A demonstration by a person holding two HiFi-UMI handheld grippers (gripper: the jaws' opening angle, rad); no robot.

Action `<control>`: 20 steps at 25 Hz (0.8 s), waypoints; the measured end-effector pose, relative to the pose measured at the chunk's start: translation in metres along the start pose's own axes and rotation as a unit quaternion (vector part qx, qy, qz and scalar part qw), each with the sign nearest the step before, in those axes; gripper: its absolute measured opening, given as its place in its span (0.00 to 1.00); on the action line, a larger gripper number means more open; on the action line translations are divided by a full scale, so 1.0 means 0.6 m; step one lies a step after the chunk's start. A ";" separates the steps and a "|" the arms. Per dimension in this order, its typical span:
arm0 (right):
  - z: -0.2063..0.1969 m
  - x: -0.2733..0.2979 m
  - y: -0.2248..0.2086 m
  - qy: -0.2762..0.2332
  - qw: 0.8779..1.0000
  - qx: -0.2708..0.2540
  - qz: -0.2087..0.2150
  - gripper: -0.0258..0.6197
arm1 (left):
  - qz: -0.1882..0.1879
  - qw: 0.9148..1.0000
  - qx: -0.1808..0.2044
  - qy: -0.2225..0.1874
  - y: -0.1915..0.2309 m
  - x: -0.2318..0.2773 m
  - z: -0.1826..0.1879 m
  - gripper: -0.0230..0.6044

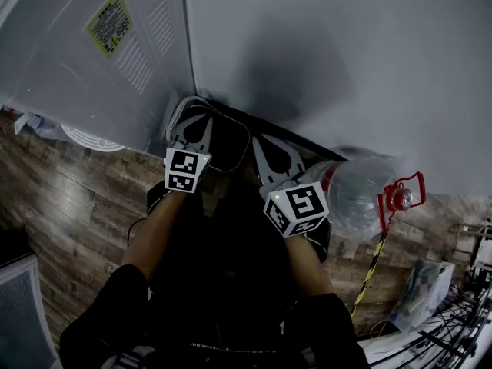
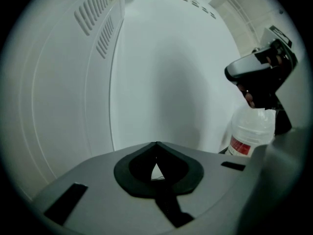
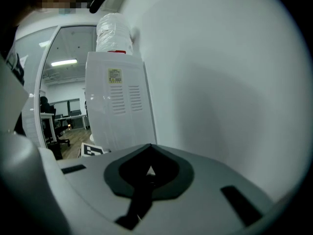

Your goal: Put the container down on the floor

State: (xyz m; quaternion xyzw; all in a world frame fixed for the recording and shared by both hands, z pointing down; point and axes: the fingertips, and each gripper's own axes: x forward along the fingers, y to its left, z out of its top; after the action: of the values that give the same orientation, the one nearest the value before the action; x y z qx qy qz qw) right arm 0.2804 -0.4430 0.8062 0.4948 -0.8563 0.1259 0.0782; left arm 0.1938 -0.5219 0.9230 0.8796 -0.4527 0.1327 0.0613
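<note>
White dispenser (image 1: pixel 92 60) stands far L on the wood floor (image 1: pixel 77 198). L tool (image 1: pixel 194 114) just R of it, jaws shut, nothing btwn them. R tool (image 1: pixel 265 146) further R of the dispenser, jaws also together, empty. Clear container (image 1: pixel 361 194) w/ red handle (image 1: pixel 400 197) sits well R of the dispenser by the wall (image 1: pixel 346 52) — just beside R tool, not gripped.

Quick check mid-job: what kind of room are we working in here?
Most likely an office or lab corner. A white water dispenser stands at the wall with a large clear water jug close by, the floor is wood-look, and the right gripper view shows office chairs further back.
</note>
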 end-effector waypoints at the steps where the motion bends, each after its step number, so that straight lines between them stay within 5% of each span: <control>1: -0.002 0.000 0.003 0.003 1.000 -0.013 0.000 0.06 | -0.002 1.000 0.000 0.004 0.000 0.001 -0.003 0.06; 11: -0.022 -0.009 -0.021 0.033 0.999 -0.024 -0.013 0.06 | -0.004 1.000 0.010 0.022 -0.017 -0.028 0.048 0.06; 16: 0.030 -0.044 0.000 0.048 0.993 -0.105 -0.020 0.06 | -0.014 0.999 0.009 0.035 -0.029 -0.055 0.106 0.06; 20: 0.082 -0.078 0.021 0.057 0.994 -0.091 -0.012 0.06 | -0.020 0.999 0.009 0.049 -0.046 -0.083 0.161 0.06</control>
State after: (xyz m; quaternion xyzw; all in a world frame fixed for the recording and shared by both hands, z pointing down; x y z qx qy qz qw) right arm 0.2925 -0.4128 0.7453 0.4878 -0.8523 0.0743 0.1734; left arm 0.2055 -0.4888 0.8165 0.8813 -0.4306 0.1785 0.0779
